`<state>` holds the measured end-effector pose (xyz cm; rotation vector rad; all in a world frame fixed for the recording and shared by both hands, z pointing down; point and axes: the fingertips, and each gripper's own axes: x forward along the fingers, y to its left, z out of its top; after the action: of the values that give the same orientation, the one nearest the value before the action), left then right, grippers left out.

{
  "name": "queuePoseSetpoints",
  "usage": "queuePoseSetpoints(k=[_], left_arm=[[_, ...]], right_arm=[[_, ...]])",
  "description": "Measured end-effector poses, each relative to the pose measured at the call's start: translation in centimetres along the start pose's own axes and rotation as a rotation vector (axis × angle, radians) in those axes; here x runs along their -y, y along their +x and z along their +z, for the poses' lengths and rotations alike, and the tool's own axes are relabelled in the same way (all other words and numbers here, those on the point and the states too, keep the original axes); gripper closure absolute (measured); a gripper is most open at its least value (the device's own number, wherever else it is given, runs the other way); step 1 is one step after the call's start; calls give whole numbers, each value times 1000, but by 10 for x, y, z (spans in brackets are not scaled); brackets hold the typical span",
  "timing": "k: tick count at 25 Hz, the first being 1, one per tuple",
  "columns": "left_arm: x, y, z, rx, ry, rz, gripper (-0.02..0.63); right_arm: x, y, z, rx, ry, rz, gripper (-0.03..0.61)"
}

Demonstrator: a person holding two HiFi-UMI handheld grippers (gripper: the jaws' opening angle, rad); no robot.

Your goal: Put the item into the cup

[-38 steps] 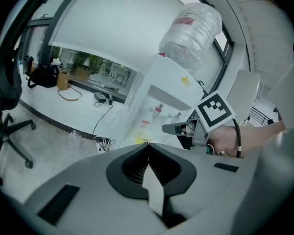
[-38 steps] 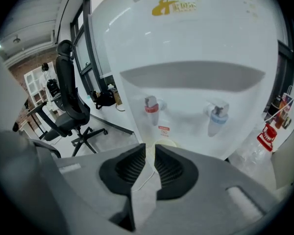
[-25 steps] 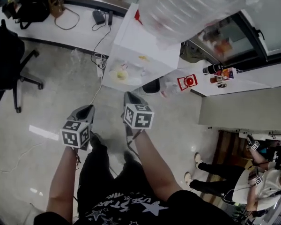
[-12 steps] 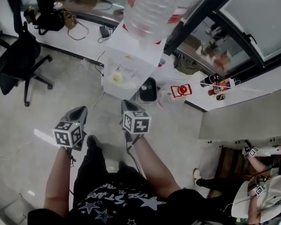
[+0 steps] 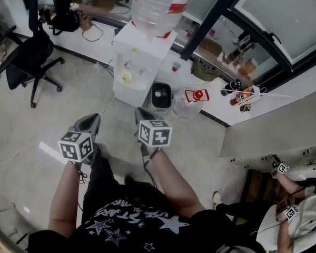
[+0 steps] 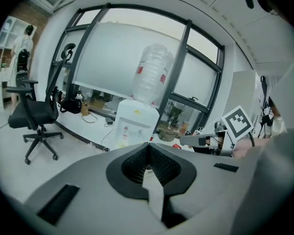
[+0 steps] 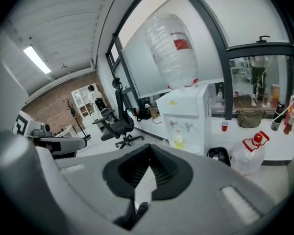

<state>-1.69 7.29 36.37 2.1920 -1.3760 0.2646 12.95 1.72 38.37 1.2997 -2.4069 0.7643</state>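
A small red cup (image 5: 177, 66) stands on the low white ledge right of the water dispenser (image 5: 139, 51); the right gripper view shows this red cup (image 7: 224, 126) too. A pale yellow cup (image 5: 126, 78) sits in the dispenser's alcove. I cannot pick out any item for the cup. My left gripper (image 5: 92, 118) and right gripper (image 5: 139, 111) hover side by side over the floor, well short of the dispenser. Both have their jaws shut with nothing between them, as the left gripper (image 6: 148, 145) and right gripper (image 7: 149, 149) show in their own views.
A large water bottle (image 5: 155, 4) tops the dispenser. A black bin (image 5: 160, 95) and a clear jug with a red cap (image 5: 192, 100) stand on the floor at its right. A black office chair (image 5: 31, 62) is at the left. Bottles (image 5: 241, 93) line the ledge at right.
The head view has drawn back, so the dispenser now looks smaller and higher in the picture. Both grippers stay shut and side by side in about the same place.
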Motion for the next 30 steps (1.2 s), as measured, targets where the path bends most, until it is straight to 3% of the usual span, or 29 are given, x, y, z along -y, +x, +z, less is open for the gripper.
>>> queuePoseSetpoints(k=[11,17,24,30], left_arm=[[77,-31,-9,63,46,36,609],[80,-51,-7,99,41,55,609],[67,-95,6,171,44,82,609],[64,-157,-13,189,19,79,609]], right_arm=[[-8,-83,12,120,-11,92,578],[-29,-89,23,192,-39,141,578],[-74,-99,13,208,-102,156,578],[-120,-135,-13,250,-133,110,578]])
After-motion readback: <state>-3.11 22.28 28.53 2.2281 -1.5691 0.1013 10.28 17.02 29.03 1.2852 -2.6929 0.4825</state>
